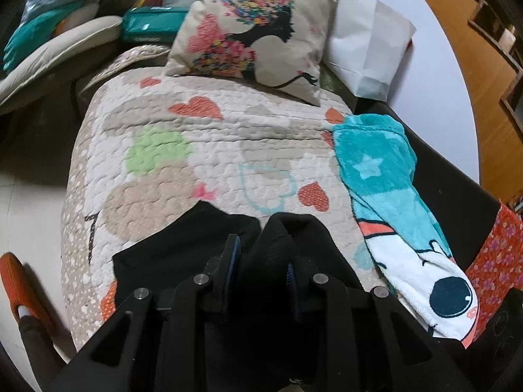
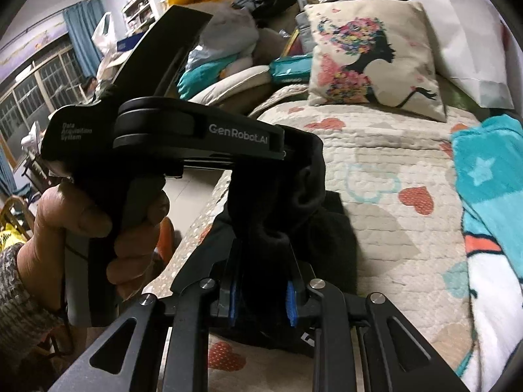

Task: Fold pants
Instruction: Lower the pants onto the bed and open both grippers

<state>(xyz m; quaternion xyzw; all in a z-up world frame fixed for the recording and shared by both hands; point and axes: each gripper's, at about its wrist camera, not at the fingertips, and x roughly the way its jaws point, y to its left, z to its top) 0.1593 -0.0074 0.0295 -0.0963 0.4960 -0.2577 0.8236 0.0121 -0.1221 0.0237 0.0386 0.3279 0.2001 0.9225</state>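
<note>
The black pants (image 1: 183,245) lie bunched at the near end of a quilted bedspread with hearts (image 1: 202,150). My left gripper (image 1: 263,261) is shut on a thick fold of the black fabric, which bulges up between its fingers. In the right wrist view my right gripper (image 2: 263,274) is also shut on a bunch of the pants (image 2: 294,202), lifted above the bedspread (image 2: 376,163). The left gripper's body (image 2: 196,134), held by a hand (image 2: 81,222), sits just left of and above the right one, its tip buried in the same fabric.
A printed cushion (image 1: 251,32) rests at the far end of the bed, with a white paper bag (image 1: 369,49) beside it. A teal and white plush blanket (image 1: 392,196) lies along the right side. Piled clutter (image 1: 65,23) sits at far left. The floor (image 1: 26,202) lies left.
</note>
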